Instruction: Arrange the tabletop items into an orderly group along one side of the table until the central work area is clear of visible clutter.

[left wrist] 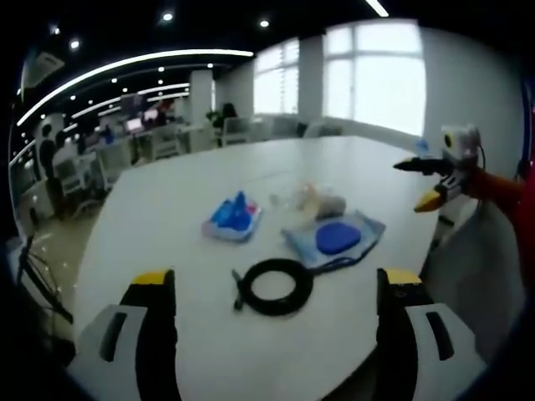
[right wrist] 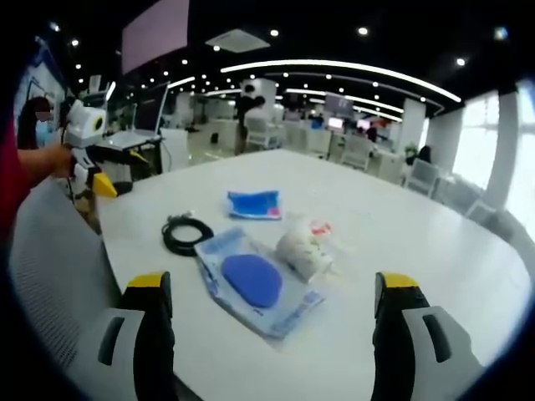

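Observation:
On the white table lie a coiled black cable, a small blue packet, a clear bag with a dark blue oval pad and a crumpled pale bag. My left gripper stands open at the near edge, just short of the cable. My right gripper comes in from the right, open above the table's edge. In the right gripper view the same cable, blue packet, pad bag and pale bag lie ahead of my open right gripper. My left gripper shows at the left.
A grey chair back stands close at the table's left edge in the right gripper view. Office desks and chairs fill the room behind. The far half of the table is bare. A person's red sleeve holds the right gripper.

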Motion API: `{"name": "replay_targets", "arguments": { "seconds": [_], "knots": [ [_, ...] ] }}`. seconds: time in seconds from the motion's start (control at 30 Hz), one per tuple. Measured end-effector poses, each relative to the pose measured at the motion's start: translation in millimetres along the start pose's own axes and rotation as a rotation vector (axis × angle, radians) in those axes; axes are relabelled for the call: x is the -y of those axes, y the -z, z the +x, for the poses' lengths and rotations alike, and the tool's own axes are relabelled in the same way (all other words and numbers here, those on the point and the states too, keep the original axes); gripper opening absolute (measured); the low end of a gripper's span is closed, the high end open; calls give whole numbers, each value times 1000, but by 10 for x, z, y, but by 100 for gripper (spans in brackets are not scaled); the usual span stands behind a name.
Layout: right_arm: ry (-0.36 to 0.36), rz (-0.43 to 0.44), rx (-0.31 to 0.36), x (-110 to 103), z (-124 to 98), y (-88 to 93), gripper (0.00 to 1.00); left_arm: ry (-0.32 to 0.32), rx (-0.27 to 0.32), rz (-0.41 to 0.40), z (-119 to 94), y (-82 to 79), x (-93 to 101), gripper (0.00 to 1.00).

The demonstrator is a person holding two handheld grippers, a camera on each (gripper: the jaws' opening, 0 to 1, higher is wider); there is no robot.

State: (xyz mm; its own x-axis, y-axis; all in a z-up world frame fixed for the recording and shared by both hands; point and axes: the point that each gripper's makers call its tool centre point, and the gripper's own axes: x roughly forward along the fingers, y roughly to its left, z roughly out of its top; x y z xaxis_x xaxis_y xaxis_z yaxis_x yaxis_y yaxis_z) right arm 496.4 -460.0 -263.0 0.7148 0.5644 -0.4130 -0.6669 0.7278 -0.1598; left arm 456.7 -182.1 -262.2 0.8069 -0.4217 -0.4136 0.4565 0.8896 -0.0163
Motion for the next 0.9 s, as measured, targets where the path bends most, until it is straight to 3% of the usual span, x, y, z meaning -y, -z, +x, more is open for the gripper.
{"name": "replay_targets", "arguments": {
  "seconds": [0.33, 0.7, 0.9],
  "knots": [
    [-17, -63, 24, 123, 179, -288, 99, 24, 3, 32, 177, -135, -27, 96],
    [-82, -140, 31, 216, 689, -619, 97, 27, -2, 98, 541, -468, -161, 95],
    [-109, -168, 29, 234, 936, -727, 96, 21, -16, 129, 741, -550, -235, 95]
  ]
}}
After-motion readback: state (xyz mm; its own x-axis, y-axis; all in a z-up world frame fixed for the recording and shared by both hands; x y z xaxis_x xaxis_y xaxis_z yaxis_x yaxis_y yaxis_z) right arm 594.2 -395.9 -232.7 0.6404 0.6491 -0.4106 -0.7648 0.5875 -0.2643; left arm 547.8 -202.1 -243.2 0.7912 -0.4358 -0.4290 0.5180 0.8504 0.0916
